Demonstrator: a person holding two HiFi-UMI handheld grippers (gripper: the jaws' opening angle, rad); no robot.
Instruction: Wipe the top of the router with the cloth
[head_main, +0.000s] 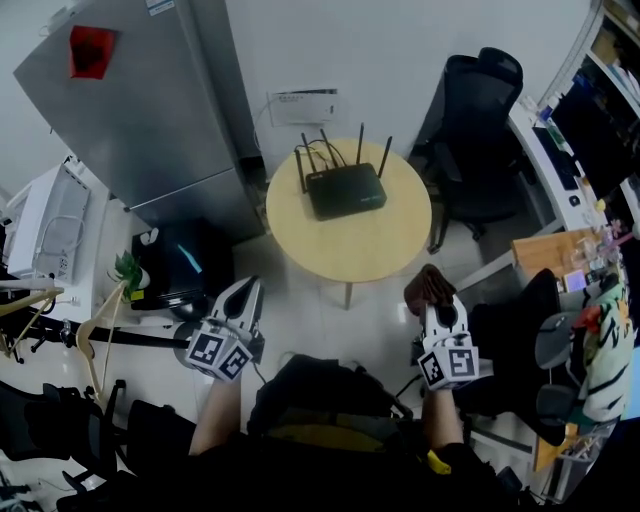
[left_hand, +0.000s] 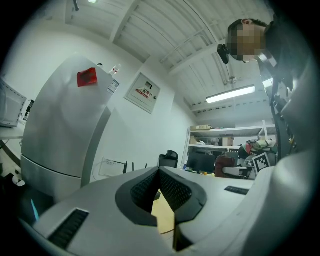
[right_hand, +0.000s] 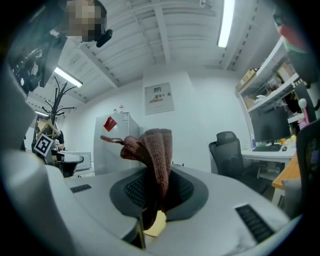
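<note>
The black router (head_main: 345, 189), with several upright antennas, sits at the far side of a round yellow table (head_main: 375, 245). Both grippers hang short of the table's near edge. My right gripper (head_main: 437, 303) is shut on a brown knitted cloth (head_main: 429, 286). In the right gripper view that cloth (right_hand: 156, 148) stands bunched up out of the right gripper (right_hand: 157, 176). My left gripper (head_main: 243, 297) is at the table's left front. In its own view the left gripper (left_hand: 159, 171) has its jaws meeting at the tips with nothing between them, and the router's antennas (left_hand: 125, 167) show far beyond.
A large grey cabinet (head_main: 140, 110) stands left of the table and a black office chair (head_main: 480, 120) to its right. A cluttered desk (head_main: 565, 180) runs along the right wall. A small plant (head_main: 128, 272) and wooden hangers (head_main: 95, 330) are at the left.
</note>
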